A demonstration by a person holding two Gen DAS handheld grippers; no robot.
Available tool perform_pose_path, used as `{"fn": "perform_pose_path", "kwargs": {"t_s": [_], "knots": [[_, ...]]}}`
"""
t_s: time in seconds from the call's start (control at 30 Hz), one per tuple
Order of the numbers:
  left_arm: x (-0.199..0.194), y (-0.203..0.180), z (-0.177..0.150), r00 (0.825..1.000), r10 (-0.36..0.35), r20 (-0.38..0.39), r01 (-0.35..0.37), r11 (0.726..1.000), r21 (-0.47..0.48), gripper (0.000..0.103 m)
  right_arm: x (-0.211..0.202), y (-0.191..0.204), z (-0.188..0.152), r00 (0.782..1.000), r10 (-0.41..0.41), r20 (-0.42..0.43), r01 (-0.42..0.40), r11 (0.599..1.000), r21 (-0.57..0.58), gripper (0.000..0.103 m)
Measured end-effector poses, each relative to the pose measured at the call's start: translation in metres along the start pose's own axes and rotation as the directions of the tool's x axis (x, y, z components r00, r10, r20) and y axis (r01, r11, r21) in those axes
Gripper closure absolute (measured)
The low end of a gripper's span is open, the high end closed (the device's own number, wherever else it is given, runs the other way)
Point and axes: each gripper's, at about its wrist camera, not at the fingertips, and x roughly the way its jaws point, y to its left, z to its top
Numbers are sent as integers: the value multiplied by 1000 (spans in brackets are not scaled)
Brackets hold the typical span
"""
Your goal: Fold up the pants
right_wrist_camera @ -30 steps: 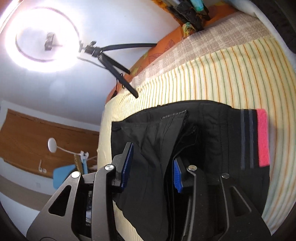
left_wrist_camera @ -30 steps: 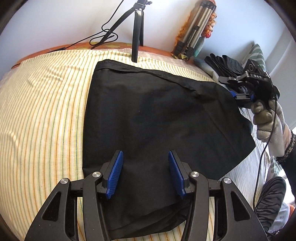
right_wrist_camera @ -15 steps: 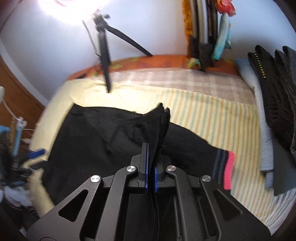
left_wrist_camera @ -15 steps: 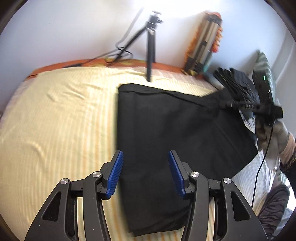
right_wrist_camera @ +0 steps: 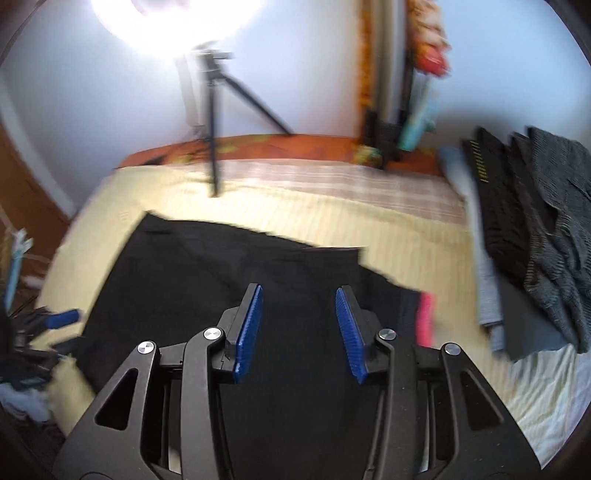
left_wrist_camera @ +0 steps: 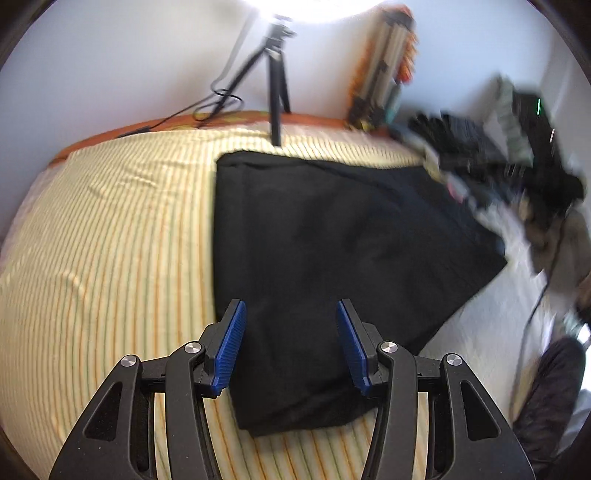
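Pants (left_wrist_camera: 332,240): black, folded flat on the striped bedsheet (left_wrist_camera: 103,236); every place below is given relative to them.
Left gripper (left_wrist_camera: 288,347): nearest in its own view, hanging above the near end of the pants; its 2 blue pads (left_wrist_camera: 231,347) stand apart with nothing pinched between them, only cloth lying below.
Right gripper (right_wrist_camera: 299,328): above the pants in its own view; jaws opening, blue pads (right_wrist_camera: 249,328) spread, no cloth caught between them.
Pink band (right_wrist_camera: 424,319): at the right edge of the pants, beside dark stripes, blurred.
Bedsheet: yellow with thin stripes, spreading out to the left of the pants and beyond their far edge.
Clothes pile (right_wrist_camera: 524,229): dark and grey garments lying to the right of the pants, apart from them.
Tripod (left_wrist_camera: 275,85): black, standing just past the far edge of the pants, against the wall.
Ring light (right_wrist_camera: 177,26): glaring white, above the tripod, far beyond the pants.
Folded stand (left_wrist_camera: 384,74): leaning in the corner, far right of the pants' back edge.
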Motion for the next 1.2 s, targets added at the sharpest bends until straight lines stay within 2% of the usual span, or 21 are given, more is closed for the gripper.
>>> {"fn": "perform_pose_path", "kwargs": {"t_s": [0.07,0.13,0.3,0.37,0.47,0.57,0.7,0.83,0.9,0.93,0.97,1.07,1.2], "knots": [[8,-6,-8,999,40,-24,-39,999,35,54,4,21,-2,999,41,-16,-42,998,-42,59],[16,-4,-14,998,44,-48,-42,999,32,54,15,37,-5,998,55,-35,-58,995,-78,59],[15,-5,-19,998,50,-28,-48,996,69,53,59,53,-11,992,44,-118,-55,994,-90,59],[8,2,-16,999,26,-22,-26,1000,13,54,74,55,-18,988,21,-152,-38,993,-109,59],[-5,27,-10,1000,-8,29,12,990,-139,53,76,56,-22,988,26,-150,-44,992,-115,54],[1,50,-9,999,-38,10,39,960,-276,54,72,59,-15,986,49,-160,-60,996,-62,53],[12,61,-14,995,-97,-11,86,923,-375,54,61,79,3,981,130,-141,-138,989,-47,52],[12,61,-14,993,-116,1,107,912,-397,56,66,108,22,955,243,-170,-247,969,-2,51],[13,63,-14,992,-126,6,117,905,-410,57,76,123,29,934,294,-203,-293,955,38,50],[12,63,-14,991,-131,8,123,901,-416,62,82,130,31,928,302,-216,-299,953,48,50],[12,64,-14,990,-144,8,134,898,-420,68,87,136,34,926,300,-228,-296,954,53,50],[11,64,-13,985,-171,15,161,890,-427,73,105,157,41,921,278,-272,-277,960,44,50],[2,59,-10,972,-225,70,233,875,-425,74,123,176,46,908,243,-340,-240,969,53,49]]}}
